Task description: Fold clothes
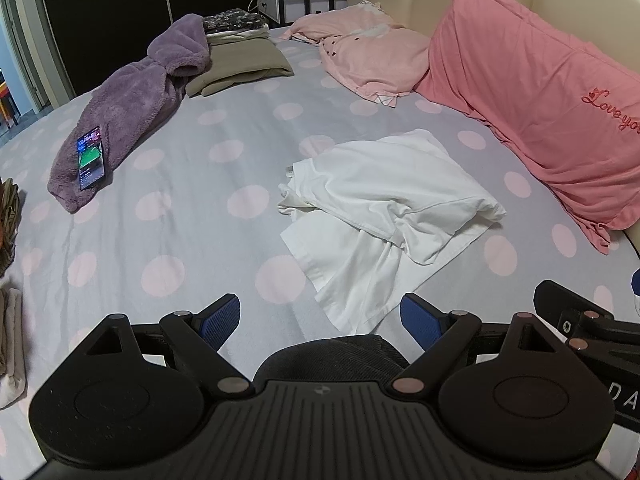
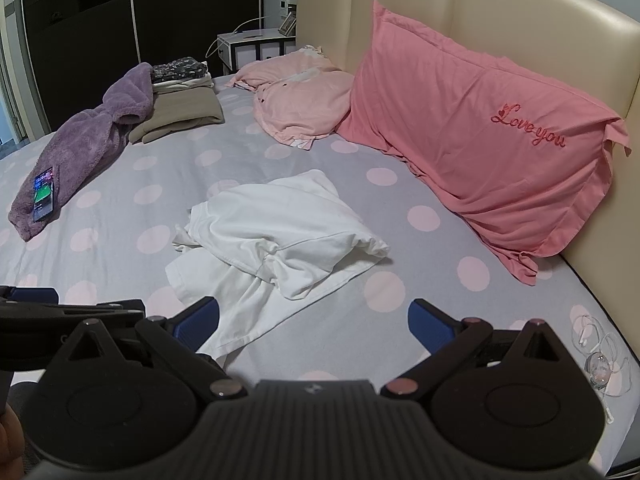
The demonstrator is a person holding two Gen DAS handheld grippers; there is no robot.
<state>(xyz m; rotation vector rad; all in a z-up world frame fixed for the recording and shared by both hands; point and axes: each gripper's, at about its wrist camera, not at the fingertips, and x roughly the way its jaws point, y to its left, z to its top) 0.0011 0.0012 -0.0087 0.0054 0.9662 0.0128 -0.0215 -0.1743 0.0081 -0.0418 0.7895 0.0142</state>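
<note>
Spreading across both views: a bed (image 1: pixel 192 240) in a grey sheet with pale pink dots, backed by a cream padded headboard (image 2: pixel 500 12). Leaning on that headboard, a large coral pillow (image 2: pixel 472 132) stitched "Love you", with a paler pink pillow (image 2: pixel 300 104) lying flat just beside it. Draped along the far left of the bed, a purple fleece garment (image 1: pixel 132 104), one end resting against a folded pile of clothes (image 1: pixel 236 60), olive at the bottom and dark patterned on top. Lying crumpled near the middle of the bed, below the coral pillow and well apart from the pile: a white garment (image 1: pixel 384 208), partly doubled over itself, its nearest edge reaching toward the left gripper (image 1: pixel 320 320). Hovering just short of that edge, fingers (image 1: pixel 224 320) spread wide, nothing between the blue pads. Held beside it, the right gripper (image 2: pixel 314 324), fingers likewise wide apart and empty, left pad over the white cloth's near corner. Resting on the purple fleece, a lit phone (image 1: pixel 91 158). At the bed's right edge, a small tangle of clear cord (image 2: pixel 596 352).
</note>
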